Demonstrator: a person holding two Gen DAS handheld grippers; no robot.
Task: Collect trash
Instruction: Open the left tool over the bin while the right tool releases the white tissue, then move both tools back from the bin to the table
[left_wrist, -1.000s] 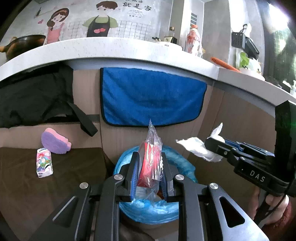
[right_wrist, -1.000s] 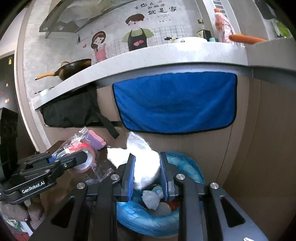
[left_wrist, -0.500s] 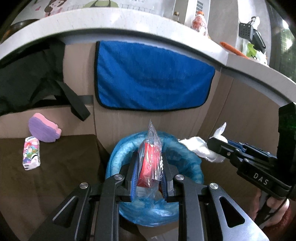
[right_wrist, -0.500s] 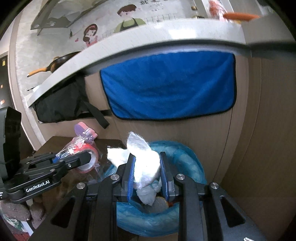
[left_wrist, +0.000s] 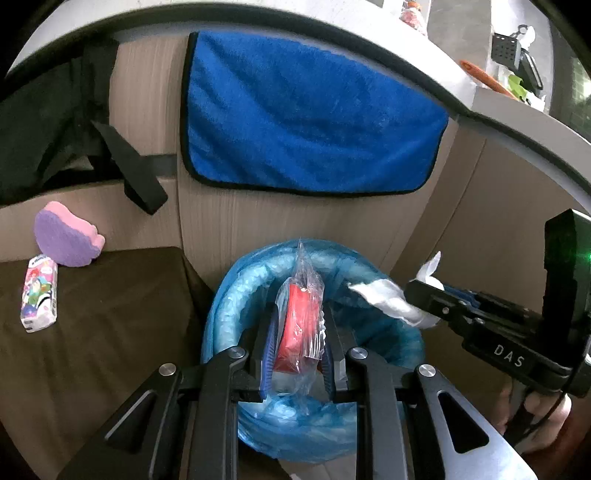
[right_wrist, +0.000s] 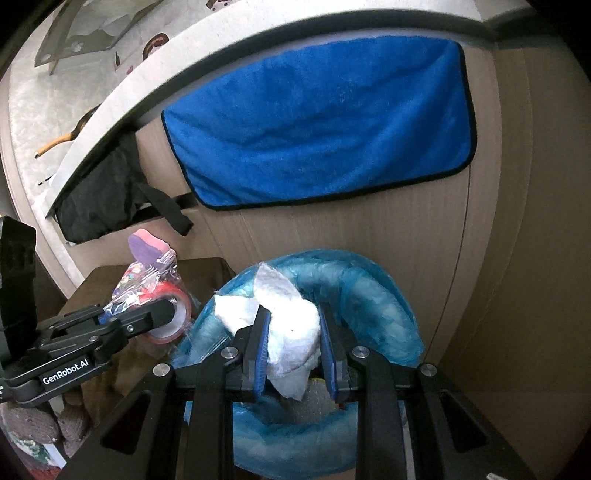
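Note:
My left gripper (left_wrist: 299, 314) is shut on a red tape roll in a clear plastic wrapper (left_wrist: 301, 325), held over the mouth of the bin lined with a blue bag (left_wrist: 236, 295). My right gripper (right_wrist: 293, 321) is shut on a crumpled white tissue (right_wrist: 291, 328), also over the blue-lined bin (right_wrist: 380, 299). In the left wrist view the right gripper (left_wrist: 421, 299) comes in from the right with the tissue (left_wrist: 388, 301) above the bin rim. In the right wrist view the left gripper (right_wrist: 162, 314) holds the wrapped tape roll (right_wrist: 166, 306) at the bin's left edge.
A blue towel (left_wrist: 306, 122) hangs on the cabinet behind the bin. A brown surface (left_wrist: 92, 314) left of the bin holds a purple-pink sponge (left_wrist: 66, 240) and a small printed tissue pack (left_wrist: 38, 291). A black bag (left_wrist: 40, 129) hangs at left.
Both grippers have moved forward and down toward the bin, each still holding its item. The bin now looks larger and lies right under both loads.

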